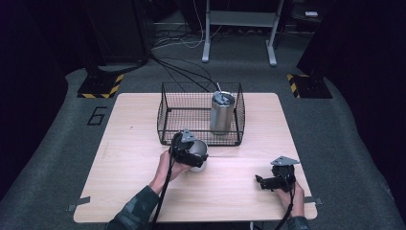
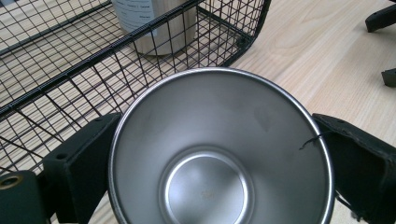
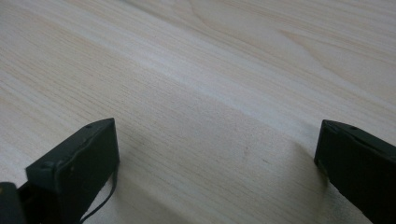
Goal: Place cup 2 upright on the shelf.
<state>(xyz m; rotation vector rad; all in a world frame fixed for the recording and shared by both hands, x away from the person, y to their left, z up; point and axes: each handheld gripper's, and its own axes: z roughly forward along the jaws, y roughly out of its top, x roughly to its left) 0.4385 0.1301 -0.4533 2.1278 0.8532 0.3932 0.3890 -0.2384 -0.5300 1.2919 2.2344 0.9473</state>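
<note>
Now, the small open stainless-steel cup [image 2: 219, 154] is held across its outside by the left gripper [image 1: 190, 152], one black jaw pressed against each flank of the wall, so the jaws are spread about as wide as the cup and closed firmly onto it. In the left gripper view the cup's mouth is turned toward the camera and its polished bottom is seen straight on; a grip taken on the wall rather than the lip leaves the opening clear and keeps the cup steady for carrying.

From the high view, the cup is seen just in front of the near wall of the black wire-mesh basket [image 1: 165, 110], near its left corner, at or just above the pale wooden table [image 1: 129, 158]; whether it is lifted clear of the wood cannot be told. It is outside the basket, not in it. Inside, toward the right side, a tall brushed-steel tumbler with a lid [image 1: 222, 112] is stood upright. The placing is judged to be a gathering of the steel vessels into the basket, with open room left of the tumbler where the cup could be set down.

Meanwhile the right gripper [image 1: 270, 182] is parked low over the table's near right corner, well apart from the cup. Its jaws are held wide apart with nothing between them but bare wood, apparently kept out of the way while the carrying is done by the left.
</note>
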